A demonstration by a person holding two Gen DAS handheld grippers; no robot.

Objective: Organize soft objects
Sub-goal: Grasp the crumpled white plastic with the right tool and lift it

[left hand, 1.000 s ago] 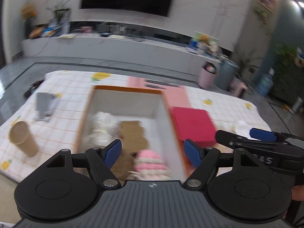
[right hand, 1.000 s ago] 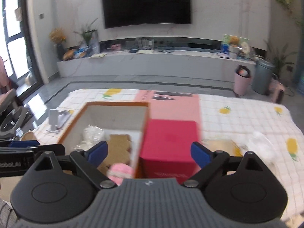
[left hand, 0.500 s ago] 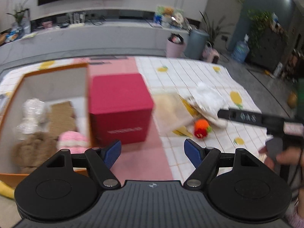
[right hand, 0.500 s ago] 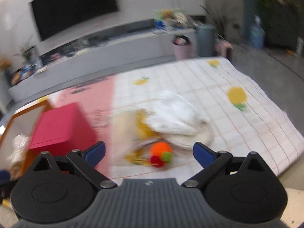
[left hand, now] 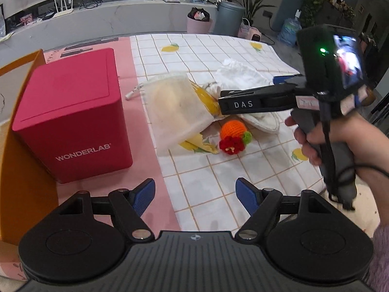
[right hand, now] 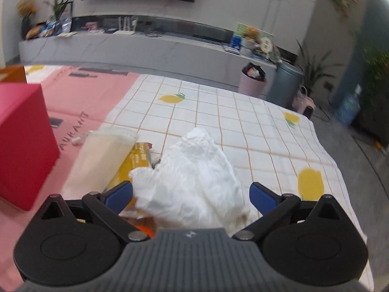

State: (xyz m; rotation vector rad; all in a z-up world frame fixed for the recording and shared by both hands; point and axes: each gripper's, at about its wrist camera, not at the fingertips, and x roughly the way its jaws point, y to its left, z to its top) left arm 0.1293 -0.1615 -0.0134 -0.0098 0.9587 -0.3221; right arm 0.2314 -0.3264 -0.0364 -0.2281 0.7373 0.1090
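A pile of soft things lies on the checked tablecloth: a cream mesh pouch (left hand: 175,112), a crumpled white cloth (left hand: 243,75), a yellow packet (left hand: 206,97) and an orange crochet fruit (left hand: 233,127) with a red crochet flower (left hand: 231,146). My right gripper (right hand: 190,193) is open and hovers just above the white cloth (right hand: 194,170), its jaws on either side of it; the pouch (right hand: 102,155) lies to its left. It also shows in the left wrist view (left hand: 245,102). My left gripper (left hand: 195,194) is open and empty above the table's near edge, short of the pile.
A red Wonderlab box (left hand: 70,114) stands on a pink mat (left hand: 145,160), left of the pile. The orange wall of a cardboard box (left hand: 22,170) is at the far left. Lemon-print tablecloth (right hand: 255,131) stretches right to the table edge.
Both grippers have swung right, away from the orange box with toys toward the pile. The right gripper has come down close over the white cloth. Both stay open.
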